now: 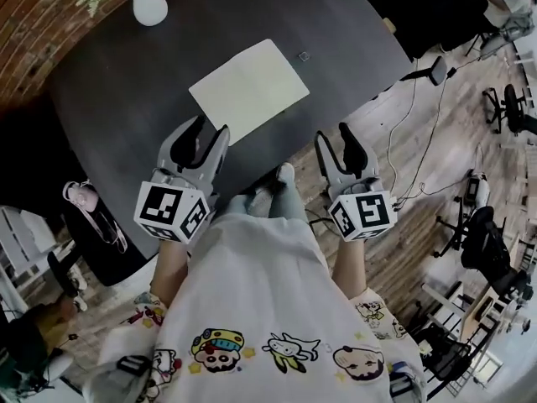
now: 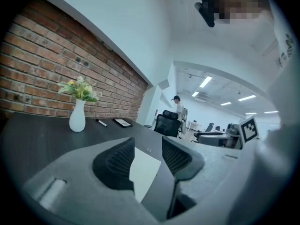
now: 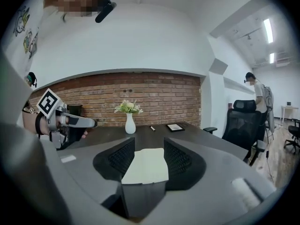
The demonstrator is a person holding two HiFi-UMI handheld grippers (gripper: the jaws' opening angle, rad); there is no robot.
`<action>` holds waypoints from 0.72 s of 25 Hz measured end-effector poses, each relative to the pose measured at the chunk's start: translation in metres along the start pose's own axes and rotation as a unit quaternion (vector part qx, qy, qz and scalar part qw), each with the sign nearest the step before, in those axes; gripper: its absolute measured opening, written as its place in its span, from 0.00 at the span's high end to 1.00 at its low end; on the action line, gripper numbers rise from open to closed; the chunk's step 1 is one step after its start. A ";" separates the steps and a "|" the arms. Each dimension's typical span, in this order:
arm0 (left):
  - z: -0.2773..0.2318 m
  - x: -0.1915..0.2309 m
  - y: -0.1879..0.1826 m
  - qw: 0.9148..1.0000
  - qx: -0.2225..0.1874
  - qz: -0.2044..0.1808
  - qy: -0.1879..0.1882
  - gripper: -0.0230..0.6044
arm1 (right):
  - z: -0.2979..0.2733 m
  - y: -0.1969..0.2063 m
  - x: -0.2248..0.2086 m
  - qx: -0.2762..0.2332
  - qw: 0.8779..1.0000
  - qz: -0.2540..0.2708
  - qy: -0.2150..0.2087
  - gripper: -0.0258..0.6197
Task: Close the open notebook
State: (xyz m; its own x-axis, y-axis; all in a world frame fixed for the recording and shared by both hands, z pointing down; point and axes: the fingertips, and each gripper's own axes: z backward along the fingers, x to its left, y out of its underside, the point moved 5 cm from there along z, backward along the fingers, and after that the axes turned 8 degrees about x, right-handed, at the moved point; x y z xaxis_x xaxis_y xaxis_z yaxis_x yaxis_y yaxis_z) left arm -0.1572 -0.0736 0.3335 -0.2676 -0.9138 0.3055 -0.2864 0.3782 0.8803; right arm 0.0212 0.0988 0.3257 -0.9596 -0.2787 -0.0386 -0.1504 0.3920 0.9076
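Note:
A pale cream notebook (image 1: 249,88) lies flat on the dark table (image 1: 109,107), showing one plain face with no spread pages visible. My left gripper (image 1: 211,127) hangs over the table's near edge, just short of the notebook's near corner, jaws open and empty. My right gripper (image 1: 333,133) is off the table's near right edge, also open and empty. In the left gripper view the notebook (image 2: 144,170) shows through the gap of the open gripper (image 2: 149,146). The right gripper view frames the notebook (image 3: 149,165) between its open gripper (image 3: 149,146) jaws.
A white vase with flowers (image 1: 149,5) stands at the table's far left. A small dark object (image 1: 304,56) lies beyond the notebook. A tablet (image 3: 175,127) and a pen (image 2: 101,123) lie at the far end. A black office chair (image 3: 239,121) stands right of the table.

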 end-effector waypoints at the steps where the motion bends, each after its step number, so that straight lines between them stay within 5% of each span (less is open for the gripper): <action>1: 0.003 0.005 0.000 1.000 -0.003 0.007 -0.016 0.68 | -0.007 -0.003 -0.001 0.002 1.000 0.004 -0.013 0.66; 8: 0.023 0.028 -0.004 0.991 -0.031 0.033 -0.124 0.68 | -0.059 -0.017 -0.019 0.005 0.997 0.010 -0.080 0.65; 18: -0.017 0.016 -0.023 0.960 -0.094 0.074 -0.251 0.68 | -0.132 -0.055 -0.074 0.001 0.975 0.065 -0.215 0.65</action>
State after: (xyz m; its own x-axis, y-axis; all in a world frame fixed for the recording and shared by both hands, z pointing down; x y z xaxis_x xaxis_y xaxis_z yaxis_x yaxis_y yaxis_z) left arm -0.1390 -0.0996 0.3248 -0.7164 -0.6471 0.2608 -0.0520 0.4224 0.9049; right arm 0.1317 -0.0186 0.3336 -0.9815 0.1656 -0.0959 -0.0217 0.4015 0.9156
